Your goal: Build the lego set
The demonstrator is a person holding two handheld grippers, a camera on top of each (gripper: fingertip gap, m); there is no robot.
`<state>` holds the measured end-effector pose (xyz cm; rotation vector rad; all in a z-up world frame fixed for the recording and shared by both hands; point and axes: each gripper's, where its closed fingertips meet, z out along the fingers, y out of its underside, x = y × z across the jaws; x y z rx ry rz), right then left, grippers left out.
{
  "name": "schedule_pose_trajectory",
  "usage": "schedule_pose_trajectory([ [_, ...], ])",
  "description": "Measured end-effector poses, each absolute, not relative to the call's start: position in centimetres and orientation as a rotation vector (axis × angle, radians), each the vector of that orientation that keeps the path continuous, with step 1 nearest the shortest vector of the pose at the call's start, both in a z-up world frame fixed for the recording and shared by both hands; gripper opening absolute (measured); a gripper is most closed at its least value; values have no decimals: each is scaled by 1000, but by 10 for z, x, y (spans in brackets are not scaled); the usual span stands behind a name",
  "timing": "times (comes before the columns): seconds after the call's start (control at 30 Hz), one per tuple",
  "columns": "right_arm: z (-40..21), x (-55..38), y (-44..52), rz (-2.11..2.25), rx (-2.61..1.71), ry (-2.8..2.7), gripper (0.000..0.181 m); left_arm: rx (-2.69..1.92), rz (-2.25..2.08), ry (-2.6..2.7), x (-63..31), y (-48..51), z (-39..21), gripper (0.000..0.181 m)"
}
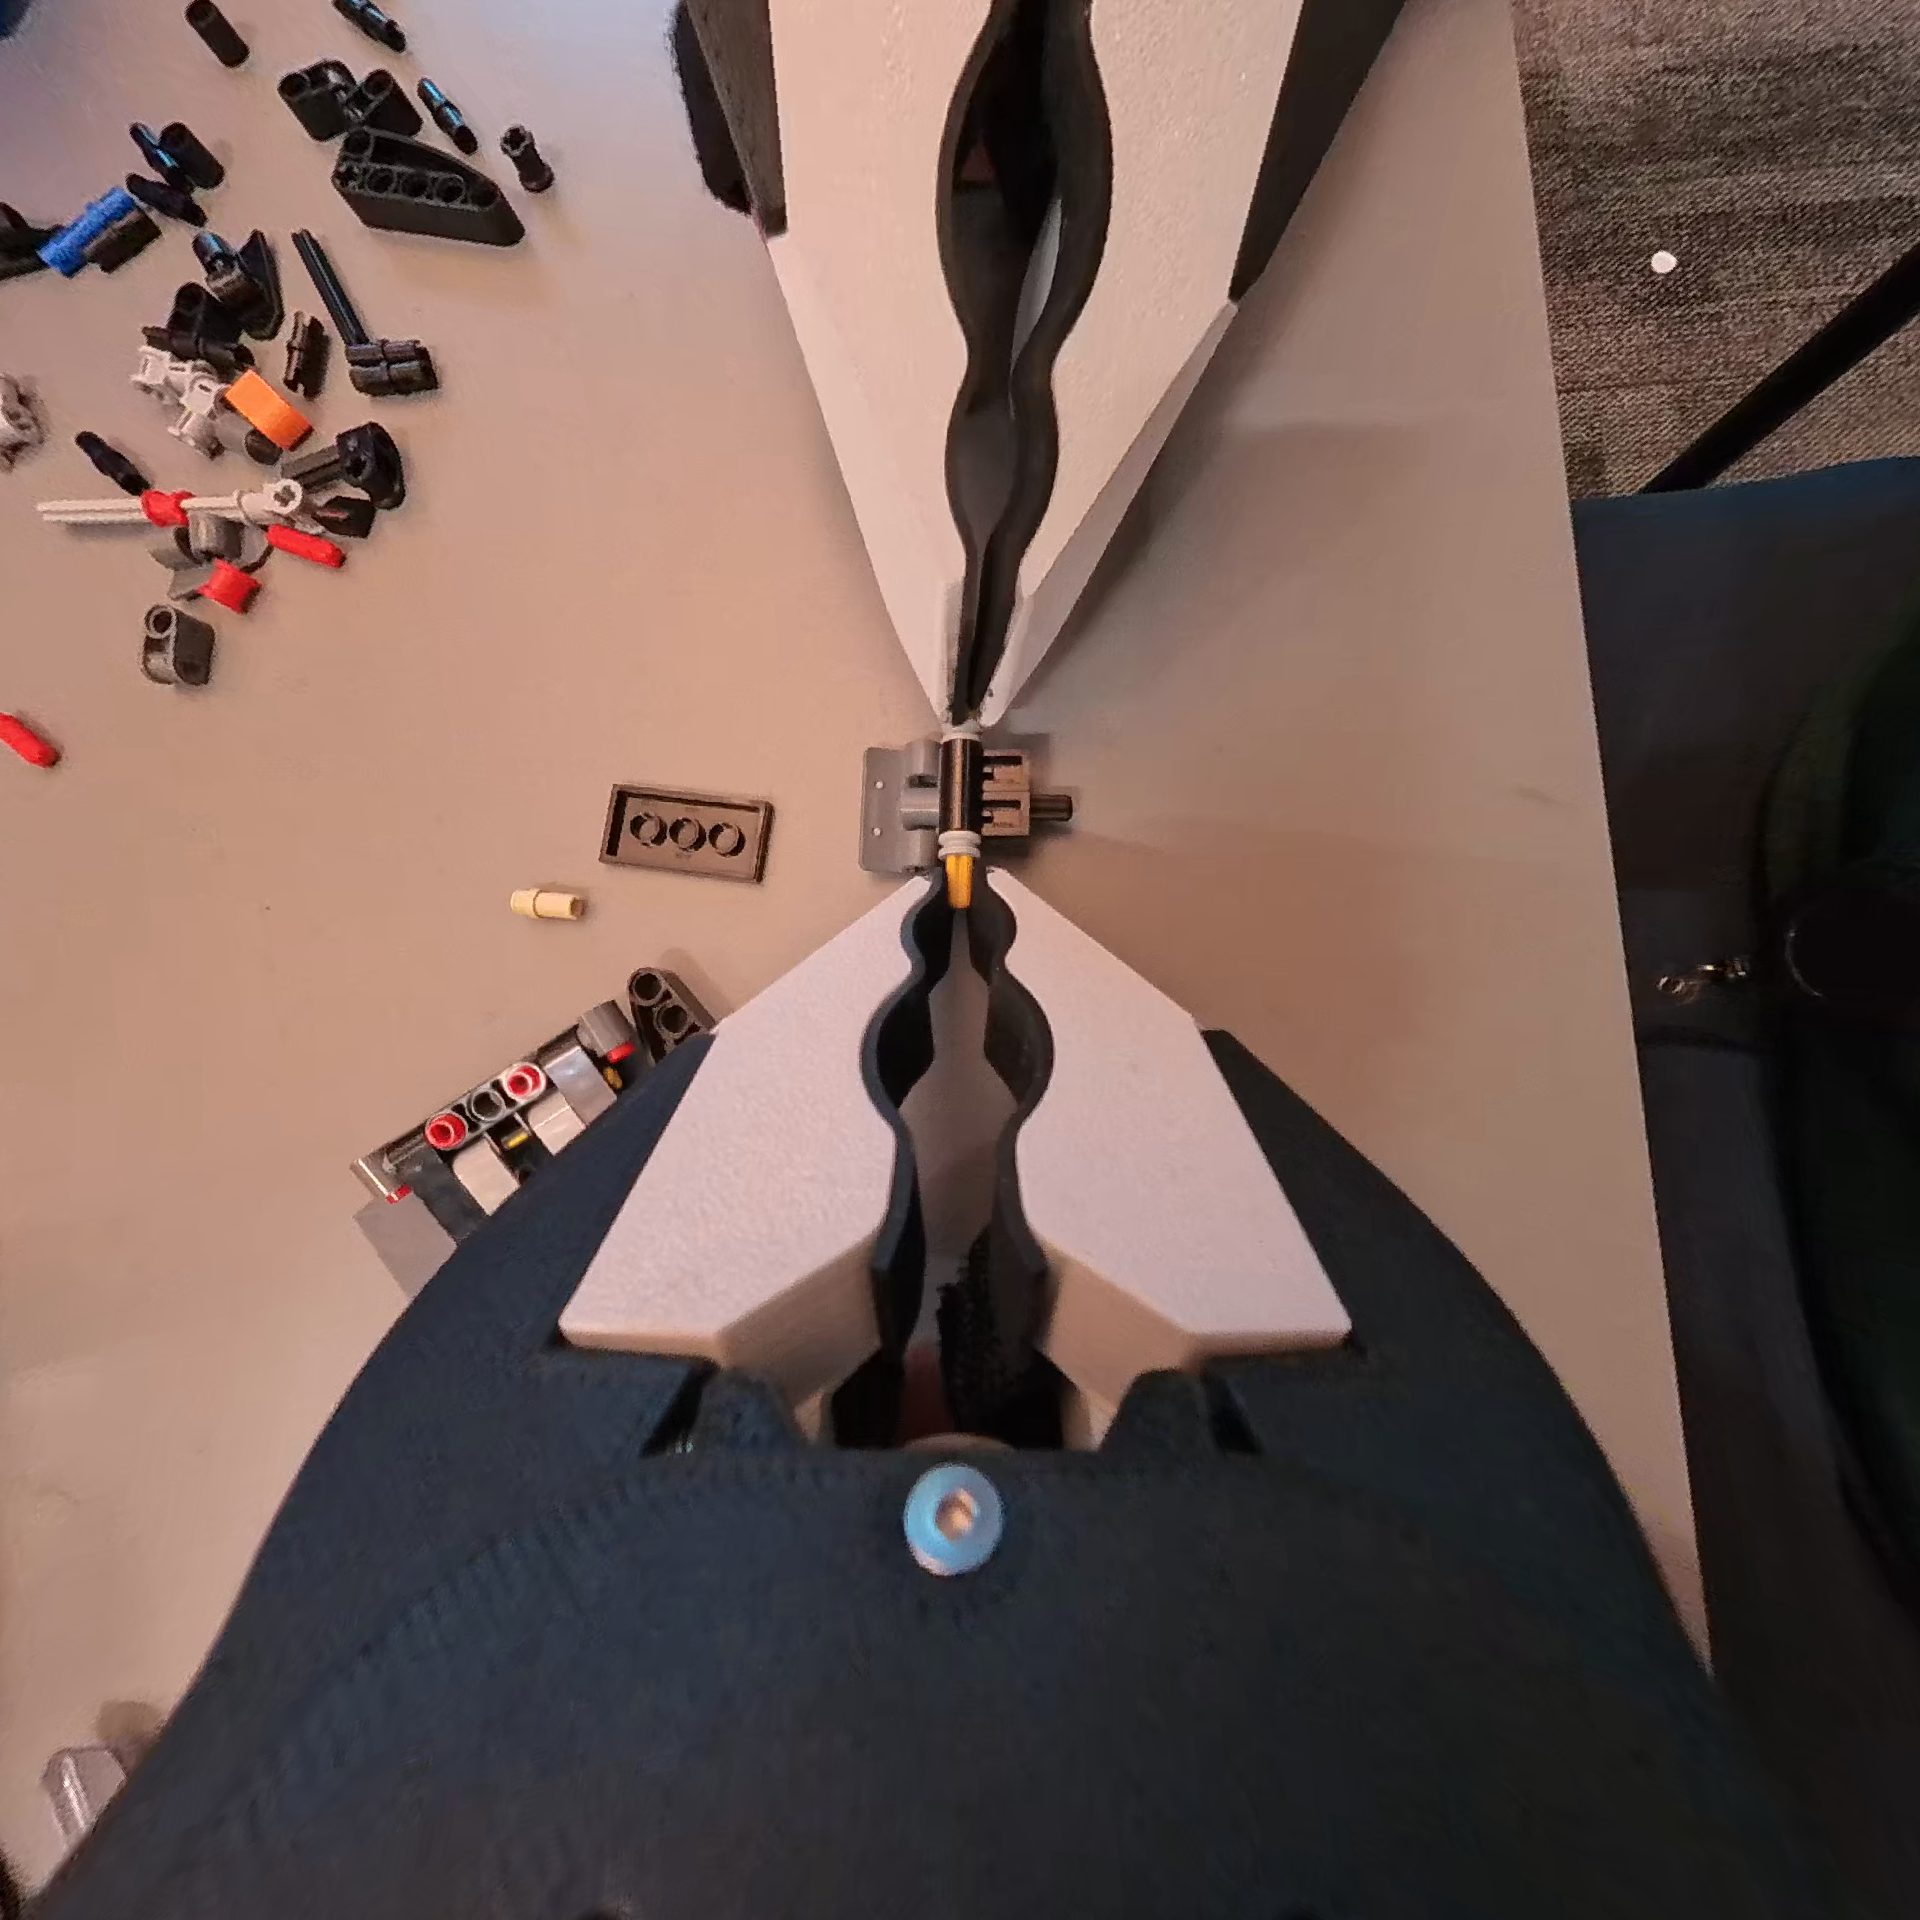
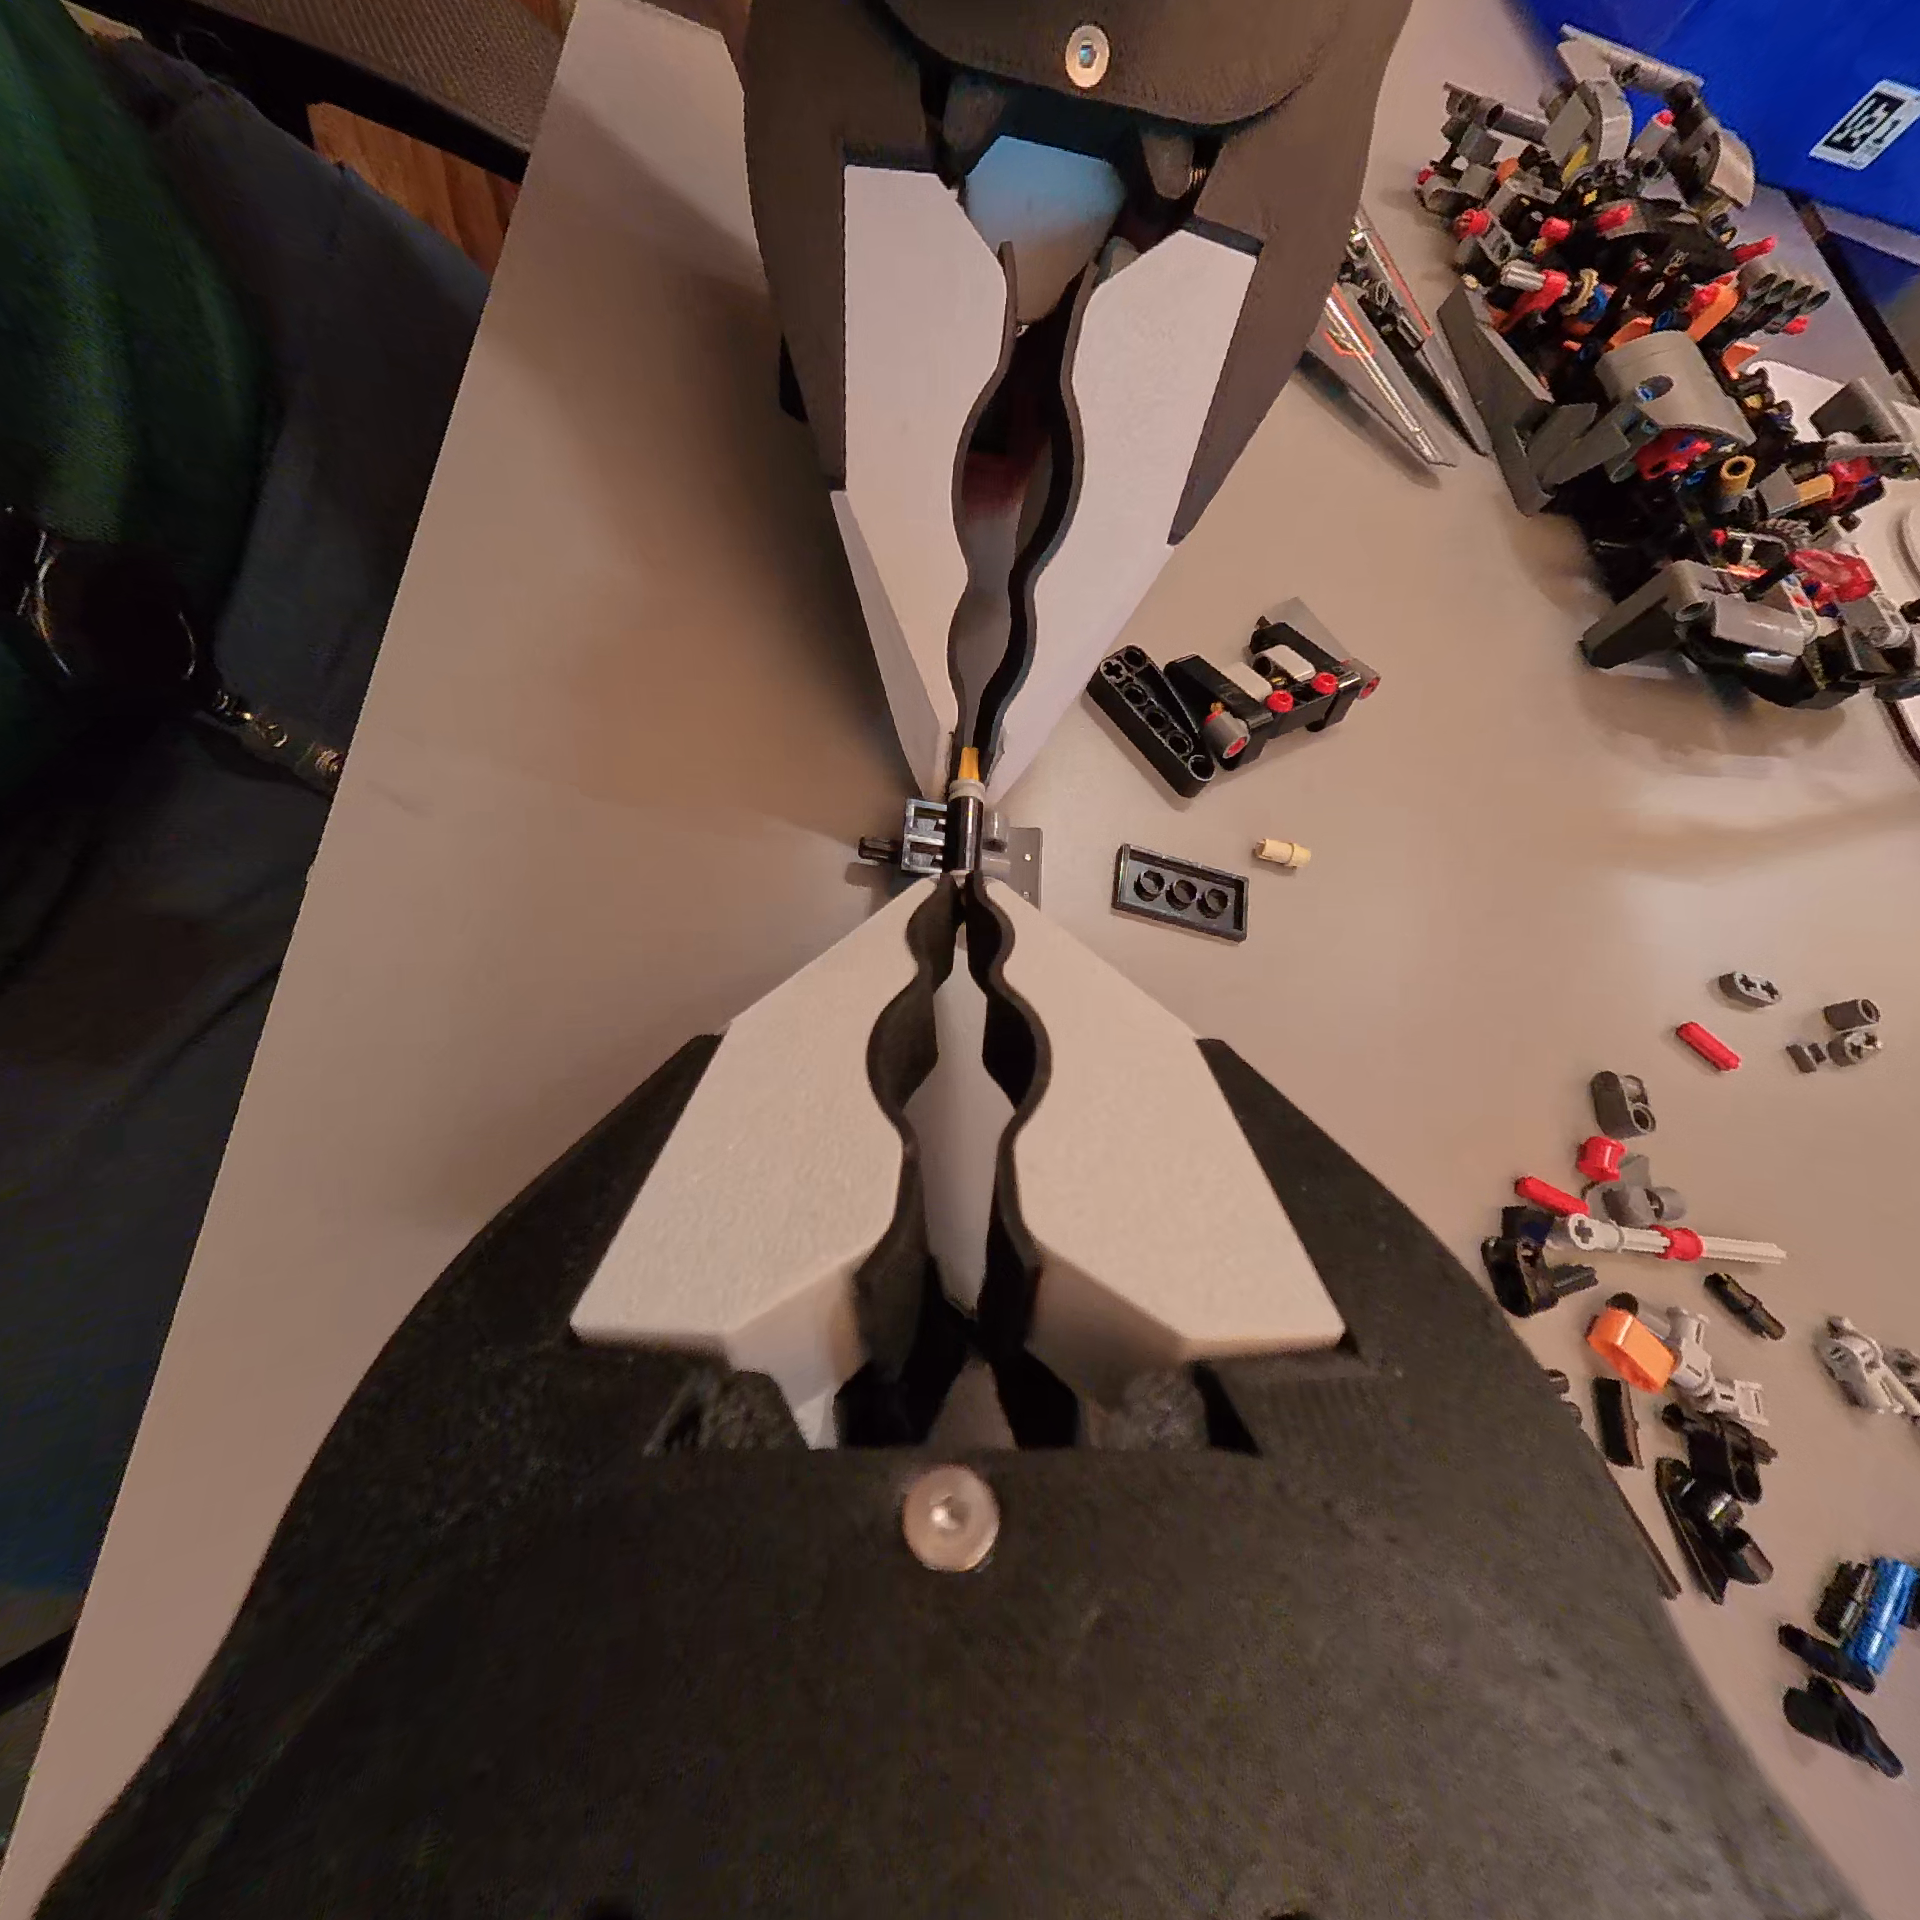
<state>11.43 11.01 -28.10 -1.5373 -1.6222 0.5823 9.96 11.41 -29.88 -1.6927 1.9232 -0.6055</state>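
The two grippers met tip to tip above the bench [image 1: 1299, 644], each closed on an opposite end of one small lego sub-assembly [image 1: 956, 805]. The left gripper [image 1: 958, 902] pinched the yellow tip of the axle [image 1: 959, 878], its fingers drawn almost together. The right gripper [image 2: 956, 885] was likewise nearly closed on the axle's other end.

The assembly's long axis was the axle itself, running straight from one gripper to the other: a black sleeve between two white rings. In the left wrist view the yellow end pointed toward the camera; in the right wrist view it pointed away. A grey hinge plate [image 1: 891, 808] and a black clip block with a stub pin stuck out crosswise to that axis.

Just beside it on the bench lay an upside-down black plate [image 1: 686, 833] and a small tan pin [image 1: 549, 902]. A partly built black and grey module [image 2: 1242, 698] sat near, loose parts [image 1: 229, 416] lay scattered farther off, and a large built model [image 2: 1683, 416] stood well apart.
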Motion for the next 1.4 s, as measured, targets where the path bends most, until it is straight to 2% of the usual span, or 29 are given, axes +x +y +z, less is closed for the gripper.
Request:
schedule_pose_trajectory([
  [0.27, -269, 117, 110, 645, -1503, -1570, 0, -1688, -625, 1916, 102, 114, -299, 2],
  [0.5, -255, 133, 130, 676, -1536, -1413, 8, -1700, -655, 1844, 93, 114, -295, 14],
  [0.93, -241, 157, 160, 624, -1578, -1206, 10, -1545, -645, 1715, 89, 145, -266, 25],
  [1.2, -236, 165, 167, 642, -1586, -1147, 13, -1327, -624, 1666, 128, 176, -233, 24],
  [1.27, -234, 166, 167, 661, -1582, -1134, 14, -1250, -591, 1602, 135, 179, -225, 19],
  [1.4, -228, 171, 170, 699, -1580, -1085, 17, -1199, -532, 1610, 138, 174, -229, 18],
])
